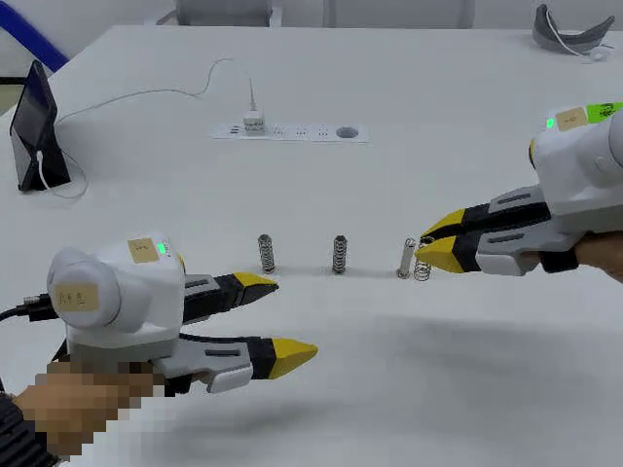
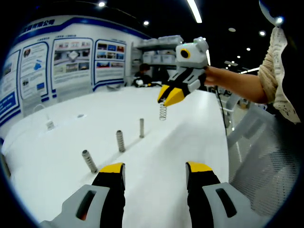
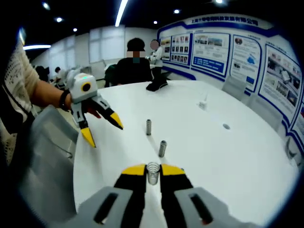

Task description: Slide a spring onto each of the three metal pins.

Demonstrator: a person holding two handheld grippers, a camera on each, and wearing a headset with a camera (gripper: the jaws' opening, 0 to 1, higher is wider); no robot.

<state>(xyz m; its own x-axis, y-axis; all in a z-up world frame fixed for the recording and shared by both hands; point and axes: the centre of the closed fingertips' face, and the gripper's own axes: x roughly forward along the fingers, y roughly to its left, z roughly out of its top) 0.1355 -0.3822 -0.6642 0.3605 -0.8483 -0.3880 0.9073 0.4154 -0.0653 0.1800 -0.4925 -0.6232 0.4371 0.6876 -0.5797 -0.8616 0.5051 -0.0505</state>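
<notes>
right hand-held gripper (image 1: 428, 251) is clamped on a spring (image 1: 422, 268), just beside the bare pin (image 1: 406, 259). middle pin (image 1: 339, 254) and left pin (image 1: 266, 253) each carry a coil. left hand-held gripper (image 1: 295, 316) jaws stand apart near the surface's (image 1: 409, 389) front edge.

text: none legible | wall banner (image 3: 223, 21): Chinese characters, blurred | wall posters (image 2: 71, 54): print too small | tan sticker (image 1: 76, 297) on left gripper (image 1: 295, 317): handwriting unreadable

Three upright steel pins (image 1: 339, 240) stand in a row, two sleeved with grey coil springs (image 1: 266, 255). A third spring (image 1: 422, 269) hangs just beside the bare pin (image 1: 406, 259).
</notes>
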